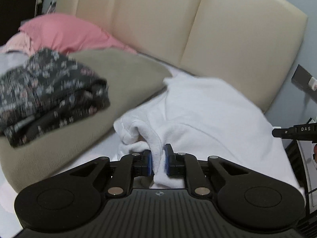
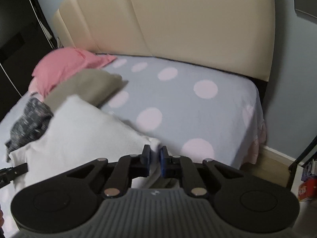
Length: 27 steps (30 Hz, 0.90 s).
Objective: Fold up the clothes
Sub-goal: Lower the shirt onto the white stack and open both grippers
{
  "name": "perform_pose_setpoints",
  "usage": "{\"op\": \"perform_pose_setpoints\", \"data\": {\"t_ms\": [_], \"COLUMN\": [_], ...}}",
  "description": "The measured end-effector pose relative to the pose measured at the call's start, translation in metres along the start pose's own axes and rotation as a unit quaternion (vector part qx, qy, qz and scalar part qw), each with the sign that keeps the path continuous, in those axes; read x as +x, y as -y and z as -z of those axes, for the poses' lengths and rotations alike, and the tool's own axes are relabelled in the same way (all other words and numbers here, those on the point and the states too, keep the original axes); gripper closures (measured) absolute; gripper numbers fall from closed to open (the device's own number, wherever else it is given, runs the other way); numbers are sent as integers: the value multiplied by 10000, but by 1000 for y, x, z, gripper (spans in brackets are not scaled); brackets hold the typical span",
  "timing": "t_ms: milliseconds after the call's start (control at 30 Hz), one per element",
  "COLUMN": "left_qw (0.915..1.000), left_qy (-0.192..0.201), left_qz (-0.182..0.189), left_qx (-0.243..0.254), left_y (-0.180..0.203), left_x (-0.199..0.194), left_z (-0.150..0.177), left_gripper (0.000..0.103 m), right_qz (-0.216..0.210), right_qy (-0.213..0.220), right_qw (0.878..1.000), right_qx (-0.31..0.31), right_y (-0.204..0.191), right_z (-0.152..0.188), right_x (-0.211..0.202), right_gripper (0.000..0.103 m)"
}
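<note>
A white fleece garment [image 1: 208, 115] lies over the bed in front of me. My left gripper [image 1: 158, 159] is shut on a bunched fold of it at its near edge. In the right wrist view the same white garment [image 2: 79, 130] spreads to the left, and my right gripper [image 2: 154, 158] is shut on its near right corner. A dark floral garment [image 1: 49, 97] lies folded on an olive pillow [image 1: 111, 91] to the left. It also shows in the right wrist view [image 2: 27, 125], blurred.
A pink pillow [image 1: 65, 31] sits behind the olive one against the cream padded headboard [image 1: 178, 23]. The bed has a grey sheet with pale pink dots [image 2: 178, 99]; its right edge drops to the floor [image 2: 273, 162]. A dark shelf [image 1: 305, 83] stands at far right.
</note>
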State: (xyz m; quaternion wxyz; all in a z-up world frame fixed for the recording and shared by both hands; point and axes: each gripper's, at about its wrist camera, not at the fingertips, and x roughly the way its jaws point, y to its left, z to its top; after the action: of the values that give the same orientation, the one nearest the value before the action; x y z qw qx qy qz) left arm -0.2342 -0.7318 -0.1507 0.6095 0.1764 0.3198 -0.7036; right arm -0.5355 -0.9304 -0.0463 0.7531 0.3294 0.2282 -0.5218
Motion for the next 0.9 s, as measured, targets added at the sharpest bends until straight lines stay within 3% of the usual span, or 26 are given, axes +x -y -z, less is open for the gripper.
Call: {"op": "perform_pose_setpoints", "data": {"t_ms": [100,200,267,433,533,600,733,900], "left_qw": [9998,9998,9999,9989,9986,9986,9985,9982], "left_qy": [-118,-111,-64,343,516,478,139,-408], "left_qz": [111,106,26,-318,-37,181,407,241], "left_qx": [-116,-147,-135,90,78,156,337,373], "left_y": [-6,-8,-7,6,20,34,60,68], "left_x": [3,-6,-17,-54,-72,-75,-59,-35], "left_z": [4,-3,-5,-2,3,7,15,25], "left_gripper": [91,80,77,77,77,77,77,77], "right_qz": [71,198,297,315,149,37,-16,198], "right_qy": [-128,-183,0,406,399,393,336,-192], "right_qw": [9999,9996,9996,9983,9981,9978,9974,9981], "right_qx": [56,-6,-18,-282,-441,-538,-642,-554], "right_y": [2,-3,-9,-45,-73,-92,-122,-131], "right_z": [5,7,6,26,49,65,92,113], "right_x": [14,13,-3,-55,-75,-87,-82,-57], "right_gripper": [92,88,74,74,73,67,68,68]}}
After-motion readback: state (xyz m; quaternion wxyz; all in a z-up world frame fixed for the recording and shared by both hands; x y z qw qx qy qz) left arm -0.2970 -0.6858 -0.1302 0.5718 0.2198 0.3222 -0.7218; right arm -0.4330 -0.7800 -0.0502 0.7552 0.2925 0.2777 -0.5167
